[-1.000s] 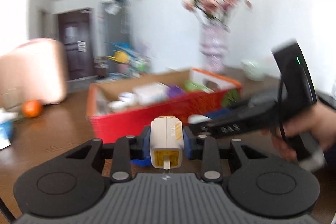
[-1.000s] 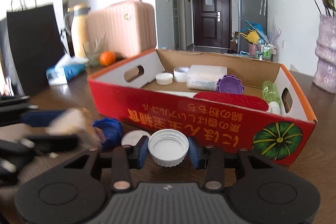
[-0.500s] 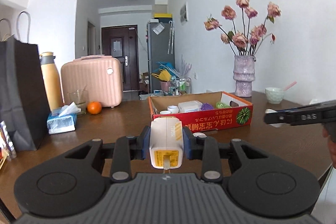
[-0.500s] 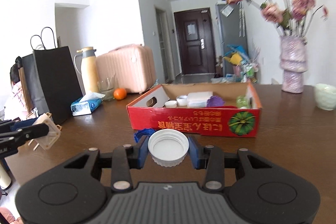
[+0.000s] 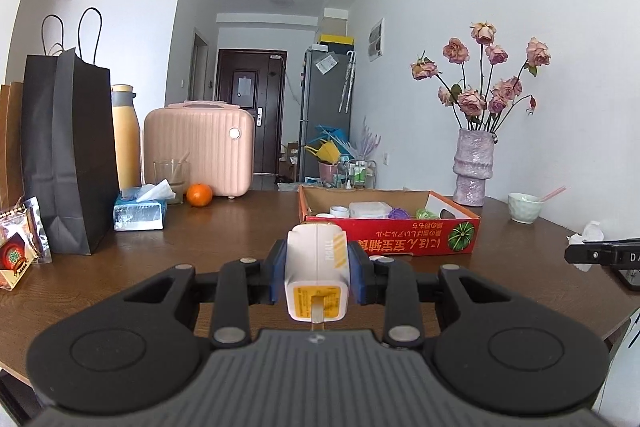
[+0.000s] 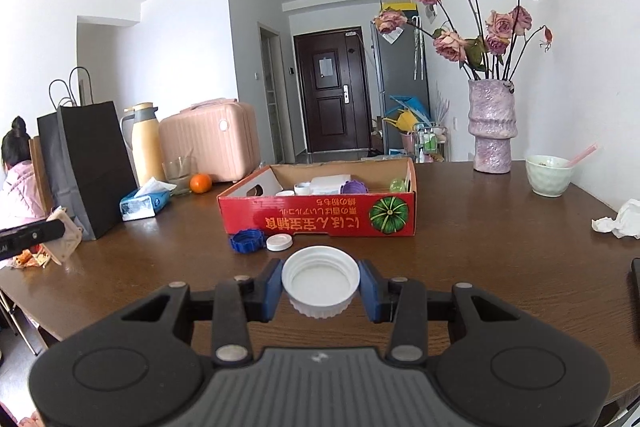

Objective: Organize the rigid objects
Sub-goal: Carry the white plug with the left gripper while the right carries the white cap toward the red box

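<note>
My left gripper (image 5: 317, 273) is shut on a white and yellow charger plug (image 5: 316, 279), held above the table well in front of the red cardboard box (image 5: 404, 241). My right gripper (image 6: 321, 285) is shut on a white jar lid (image 6: 321, 281), open side up, also held back from the box (image 6: 320, 223). The box holds small white jars, a clear container, a purple lid and a green item. A blue cap (image 6: 247, 241) and a small white cap (image 6: 279, 242) lie on the table just in front of the box.
Along the back left stand a black paper bag (image 5: 68, 155), a yellow flask (image 5: 126, 139), a tissue pack (image 5: 140, 213), an orange (image 5: 199, 195) and a pink case (image 5: 199, 149). A flower vase (image 6: 491, 127), a bowl (image 6: 547, 175) and crumpled tissue (image 6: 618, 221) are at the right.
Both grippers have pulled back and up from the box, each keeping its object. The box now looks smaller and farther away in both views.
</note>
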The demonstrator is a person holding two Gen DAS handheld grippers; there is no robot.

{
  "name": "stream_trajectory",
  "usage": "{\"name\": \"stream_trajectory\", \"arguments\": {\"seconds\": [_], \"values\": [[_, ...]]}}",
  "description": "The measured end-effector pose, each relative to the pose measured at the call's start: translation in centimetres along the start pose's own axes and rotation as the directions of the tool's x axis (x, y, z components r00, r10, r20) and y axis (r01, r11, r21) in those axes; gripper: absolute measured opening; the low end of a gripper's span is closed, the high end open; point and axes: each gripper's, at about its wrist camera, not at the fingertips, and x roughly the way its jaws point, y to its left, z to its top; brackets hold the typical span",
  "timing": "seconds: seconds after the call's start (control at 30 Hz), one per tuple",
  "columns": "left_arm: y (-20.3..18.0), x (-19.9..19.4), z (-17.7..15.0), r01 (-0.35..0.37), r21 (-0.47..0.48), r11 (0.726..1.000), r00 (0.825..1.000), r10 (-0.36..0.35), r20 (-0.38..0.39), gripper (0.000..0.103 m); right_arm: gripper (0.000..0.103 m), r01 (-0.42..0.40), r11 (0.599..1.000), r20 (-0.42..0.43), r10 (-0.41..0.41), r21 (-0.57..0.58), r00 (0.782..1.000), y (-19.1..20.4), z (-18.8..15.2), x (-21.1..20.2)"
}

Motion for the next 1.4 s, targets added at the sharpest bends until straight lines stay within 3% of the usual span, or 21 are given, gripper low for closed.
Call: {"name": "stream_trajectory", "arguments": {"seconds": [0.4, 0.57, 0.73, 0.97, 1.1, 1.27, 1.4], "values": [[0.1, 3.5, -0.2, 0.011, -0.003, 1.000, 0.999, -0.011, -0.053, 0.032, 0.040, 0.001, 1.000, 0.020, -0.001, 0.023, 1.000, -0.6, 0.2, 2.6], [-0.4, 7.3, 3.0, 0.053, 0.018, 0.998, 0.998, -0.053, -0.016, 0.032, 0.040, -0.005, 1.000, 0.051, 0.005, 0.000, 0.999, -0.9, 2.0, 4.6], [-0.7, 13.1, 7.6, 0.130, -0.013, 0.991, 0.991, -0.130, -0.003, 0.032, 0.040, -0.019, 0.999, 0.102, 0.023, -0.041, 0.994, -1.9, 6.3, 7.6], [-1.6, 26.5, 11.1, 0.196, -0.079, 0.977, 0.969, -0.206, -0.137, 0.032, 0.040, -0.018, 0.999, 0.089, 0.021, -0.030, 0.996, -4.7, 13.1, 17.1], [-2.2, 34.6, 10.8, 0.150, -0.057, 0.987, 0.962, -0.158, -0.221, 0.032, 0.040, 0.017, 1.000, 0.042, -0.017, 0.012, 0.999, -6.3, 15.9, 24.5], [-1.7, 43.4, 8.8, 0.152, -0.111, 0.982, 0.910, -0.183, -0.373, 0.032, 0.040, 0.055, 0.998, -0.050, -0.055, 0.006, 0.997, -7.2, 16.9, 33.3], [-2.0, 46.5, 7.0, 0.157, -0.092, 0.983, 0.894, -0.181, -0.410, 0.033, 0.040, 0.083, 0.997, -0.115, -0.083, -0.002, 0.990, -7.6, 16.2, 38.8]]}}
